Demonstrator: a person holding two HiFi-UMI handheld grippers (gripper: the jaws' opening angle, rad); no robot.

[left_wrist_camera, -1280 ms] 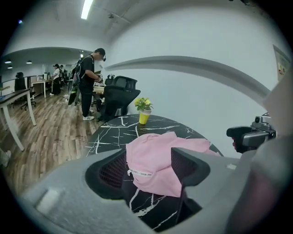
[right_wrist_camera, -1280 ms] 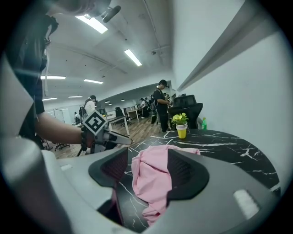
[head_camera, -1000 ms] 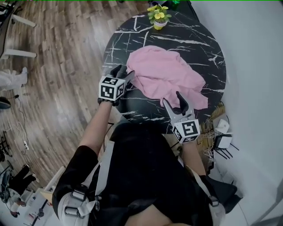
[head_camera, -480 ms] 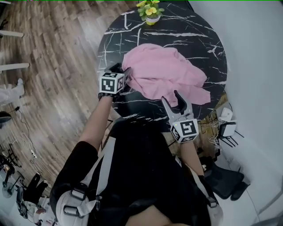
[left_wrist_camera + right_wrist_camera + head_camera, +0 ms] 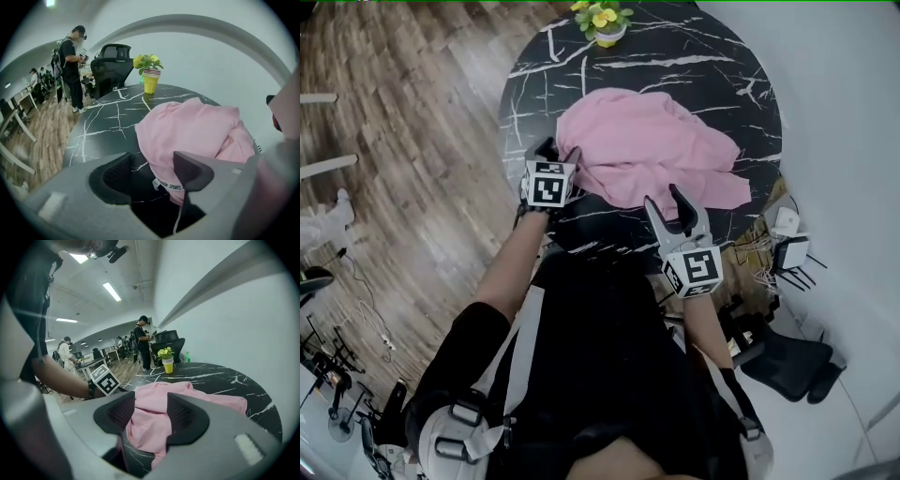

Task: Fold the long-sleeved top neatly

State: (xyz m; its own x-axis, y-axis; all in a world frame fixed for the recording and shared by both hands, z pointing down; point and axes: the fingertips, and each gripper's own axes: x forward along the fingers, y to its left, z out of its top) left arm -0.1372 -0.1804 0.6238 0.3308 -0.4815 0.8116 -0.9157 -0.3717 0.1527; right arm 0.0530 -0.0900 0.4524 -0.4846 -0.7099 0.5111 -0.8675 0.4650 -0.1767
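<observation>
The pink long-sleeved top [image 5: 647, 150] lies crumpled on the round black marble table [image 5: 534, 103]. My left gripper [image 5: 560, 152] is at the top's near left edge, tilted downward. Seen in the left gripper view, its jaws [image 5: 152, 157] stand open; the labelled hem of the top [image 5: 197, 131] lies between them, nearer the right finger, and nothing presses on it. At the top's near edge, my right gripper [image 5: 664, 199] has just been closing its jaws. They [image 5: 151, 399] are still apart, with pink cloth [image 5: 150, 418] showing in the gap and not pinched.
A yellow pot of flowers [image 5: 605, 23] stands at the table's far edge. Wooden floor lies to the left, a white wall to the right. Adapters and cables [image 5: 787, 246] and a black chair [image 5: 783, 366] sit on the floor at the right. People stand far off in the office [image 5: 72, 61].
My left gripper has come down and tipped toward the top's hem. The right gripper has hardly shifted, and its jaws stand a little narrower.
</observation>
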